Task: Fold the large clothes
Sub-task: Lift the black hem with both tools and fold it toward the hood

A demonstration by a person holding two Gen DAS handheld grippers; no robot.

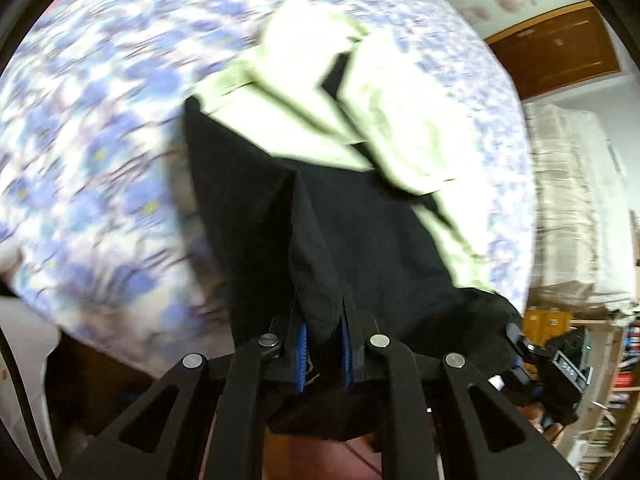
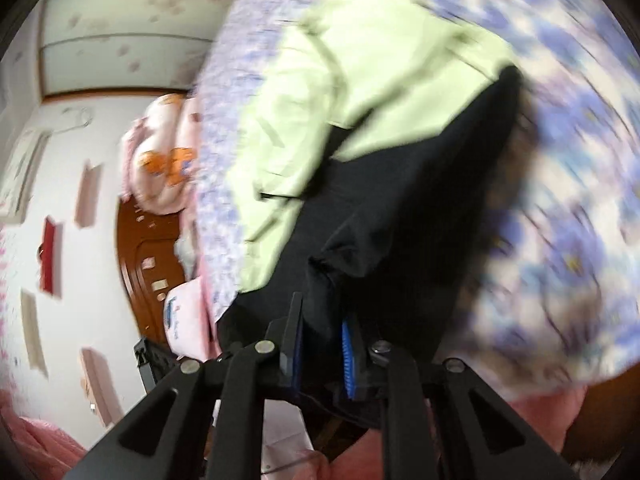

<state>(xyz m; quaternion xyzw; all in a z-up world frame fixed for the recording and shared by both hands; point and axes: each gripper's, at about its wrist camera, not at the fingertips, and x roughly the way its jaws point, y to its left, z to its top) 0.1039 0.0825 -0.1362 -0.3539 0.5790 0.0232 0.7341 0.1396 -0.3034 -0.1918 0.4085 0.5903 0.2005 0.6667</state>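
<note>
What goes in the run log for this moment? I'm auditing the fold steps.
step: lifting garment | left gripper: shut on black hem | right gripper: shut on black hem | garment: black-and-pale-green, partly on floral bedsheet

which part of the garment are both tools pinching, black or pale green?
The black part: it runs between the pads of the left tool and the right tool. The pale green part lies farther off on the floral bedspread.

You are seeing both round pictures in bright daylight, smearing the flowery sheet [image 1: 100, 128] into blur and bending dark at the edges.
</note>
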